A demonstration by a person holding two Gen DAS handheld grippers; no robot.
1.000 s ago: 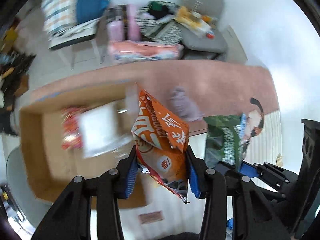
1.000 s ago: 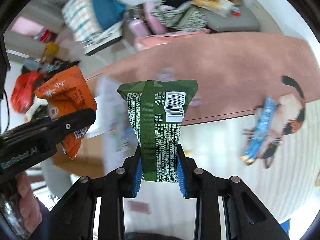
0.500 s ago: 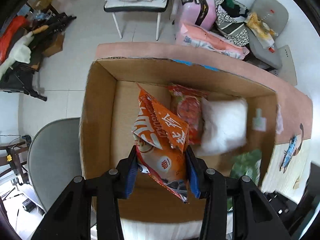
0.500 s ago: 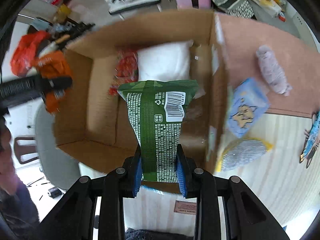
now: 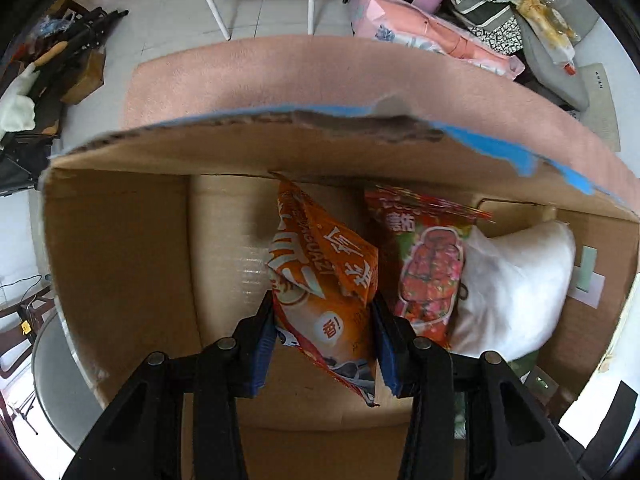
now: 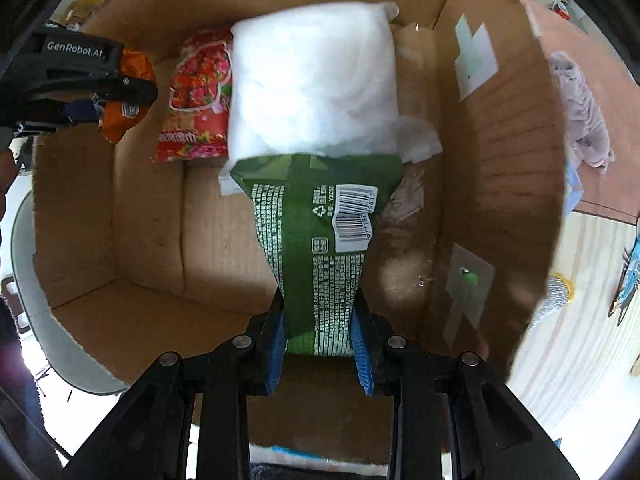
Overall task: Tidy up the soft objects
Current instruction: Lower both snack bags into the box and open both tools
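Observation:
My left gripper (image 5: 324, 336) is shut on an orange snack bag (image 5: 324, 280) and holds it inside the open cardboard box (image 5: 120, 248), left of a red snack bag (image 5: 430, 276) and a white pillow (image 5: 516, 284). My right gripper (image 6: 318, 340) is shut on a green snack bag (image 6: 320, 240) and holds it inside the same box (image 6: 148, 216), its top edge against the white pillow (image 6: 316, 80). In the right wrist view the left gripper (image 6: 100, 96) with the orange bag (image 6: 126, 114) shows at the upper left, next to the red bag (image 6: 196, 92).
The box stands on a pink rug (image 5: 320, 76). A lilac soft item (image 6: 580, 112), a blue item (image 6: 574, 188) and a silver-and-yellow item (image 6: 556, 292) lie outside the box's right wall. Chairs, bags and clothes (image 5: 440, 20) crowd the far floor.
Both grippers have gone down into the box with their bags. The box walls now fill both views, and the green bag has come against the white pillow.

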